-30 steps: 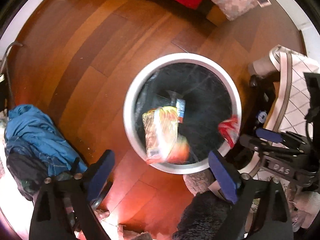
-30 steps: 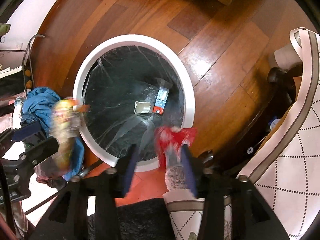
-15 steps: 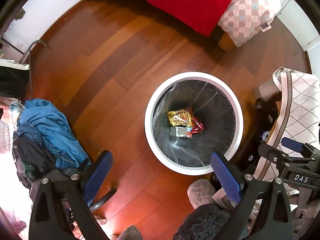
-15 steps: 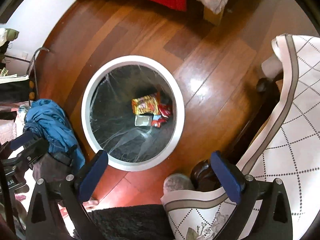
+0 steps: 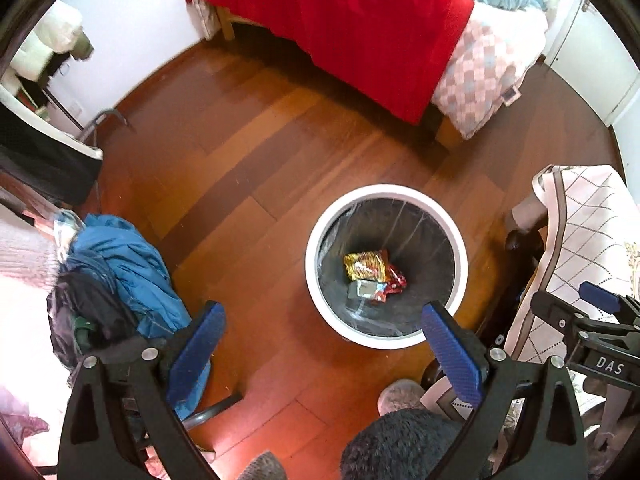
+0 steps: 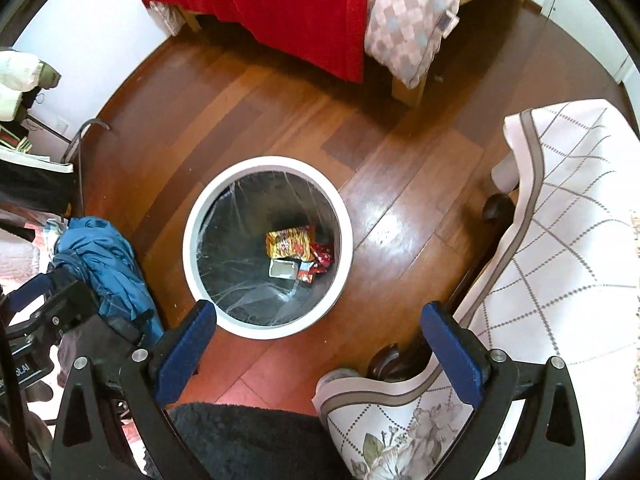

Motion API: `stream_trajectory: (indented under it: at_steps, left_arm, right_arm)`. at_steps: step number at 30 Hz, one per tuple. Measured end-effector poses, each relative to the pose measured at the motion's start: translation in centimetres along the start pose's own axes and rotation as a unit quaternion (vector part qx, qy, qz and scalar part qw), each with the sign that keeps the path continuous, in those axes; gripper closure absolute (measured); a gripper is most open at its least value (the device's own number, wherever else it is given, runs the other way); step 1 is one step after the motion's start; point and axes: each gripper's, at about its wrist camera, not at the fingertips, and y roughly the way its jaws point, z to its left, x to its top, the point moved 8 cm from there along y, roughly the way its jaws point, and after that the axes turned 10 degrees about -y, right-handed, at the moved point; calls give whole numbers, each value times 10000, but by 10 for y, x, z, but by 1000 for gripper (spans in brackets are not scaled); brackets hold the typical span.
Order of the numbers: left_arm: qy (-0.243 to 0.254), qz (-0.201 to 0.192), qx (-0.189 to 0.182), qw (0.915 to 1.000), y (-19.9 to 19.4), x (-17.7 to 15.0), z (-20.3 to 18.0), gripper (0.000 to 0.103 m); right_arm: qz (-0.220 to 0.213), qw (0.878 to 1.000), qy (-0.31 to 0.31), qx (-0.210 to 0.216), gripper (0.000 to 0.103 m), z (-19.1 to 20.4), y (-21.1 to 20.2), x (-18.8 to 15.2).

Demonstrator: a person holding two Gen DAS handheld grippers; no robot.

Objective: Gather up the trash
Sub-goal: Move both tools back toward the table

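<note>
Bare wood floor (image 5: pixel 248 184) around white-rimmed bin (image 5: pixel 316 224); both claws (image 5: pixel 324 344) (image 6: pixel 320 344) wide, empty.

White bin (image 5: pixel 316 280), yellow-red wrapper (image 5: pixel 366 266)

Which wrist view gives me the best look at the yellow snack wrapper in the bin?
The right wrist view: yellow snack wrapper sits nearer centre, printed face clear. The left wrist view shows it smaller and further off-centre, inside the white bin.

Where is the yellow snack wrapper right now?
In both wrist views the yellow snack wrapper lies at the bottom of the white bin, on the black liner, with the red wrapper touching its right side and a small box just below.
</note>
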Motion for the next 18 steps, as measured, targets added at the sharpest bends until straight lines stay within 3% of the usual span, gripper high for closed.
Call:
stream_trajectory:
  at_steps: [9,14,18]
  left_arm:
    - [57,-701,-4,9975,-65,-7,-2,3]
    - [178,-943,-53,9954,-95,-18,-11,3]
    - [242,-1099,-149,9935,-120,-27,-25,3]
  right_arm:
    - [-729,9973,-23,12,0,10,-74,-13]
    - [-1239,9921,-121,-137,0,12,-121,-26]
    - [-1478,9890,-4,-7,0,9,-148,-40]
